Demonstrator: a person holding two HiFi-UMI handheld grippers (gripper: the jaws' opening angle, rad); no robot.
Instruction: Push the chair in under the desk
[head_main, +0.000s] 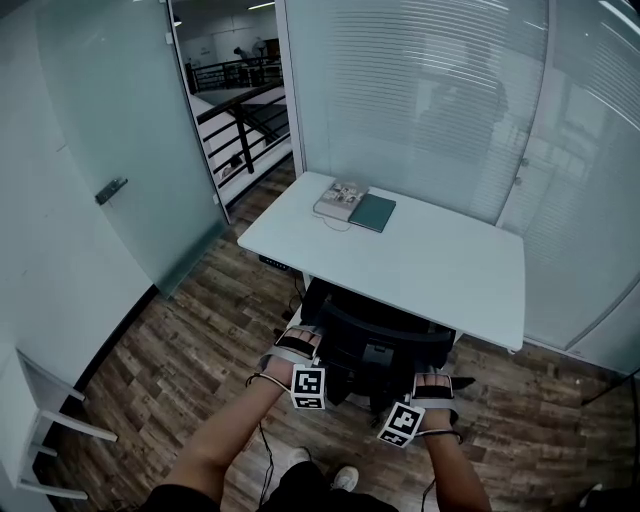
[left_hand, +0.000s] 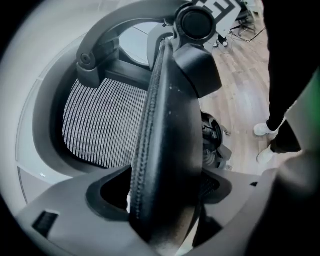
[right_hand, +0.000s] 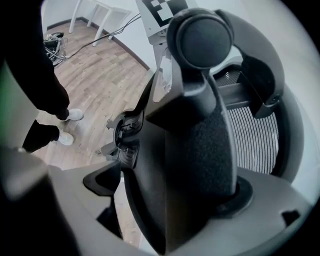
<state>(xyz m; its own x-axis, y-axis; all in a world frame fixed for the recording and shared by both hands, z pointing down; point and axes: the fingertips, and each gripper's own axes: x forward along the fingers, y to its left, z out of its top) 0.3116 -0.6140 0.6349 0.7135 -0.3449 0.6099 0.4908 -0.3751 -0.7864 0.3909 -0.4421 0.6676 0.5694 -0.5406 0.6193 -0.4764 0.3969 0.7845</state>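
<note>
A black mesh-backed office chair (head_main: 375, 335) stands with its seat partly under the white desk (head_main: 440, 270), its back toward me. My left gripper (head_main: 298, 345) is at the chair's left side and my right gripper (head_main: 433, 383) at its right side. In the left gripper view the jaws of the left gripper (left_hand: 165, 200) close around the black stitched left armrest (left_hand: 170, 125), which fills the gap. In the right gripper view the right gripper (right_hand: 175, 200) clamps the padded right armrest (right_hand: 200, 140) the same way. The striped mesh back (left_hand: 105, 120) shows behind.
A green notebook (head_main: 373, 212) and a flat box (head_main: 340, 198) lie at the desk's far left corner. Glass walls enclose the desk behind and right; a glass door (head_main: 110, 190) is at left. White furniture legs (head_main: 50, 420) stand at lower left. My shoes (head_main: 345, 478) are on the wood floor.
</note>
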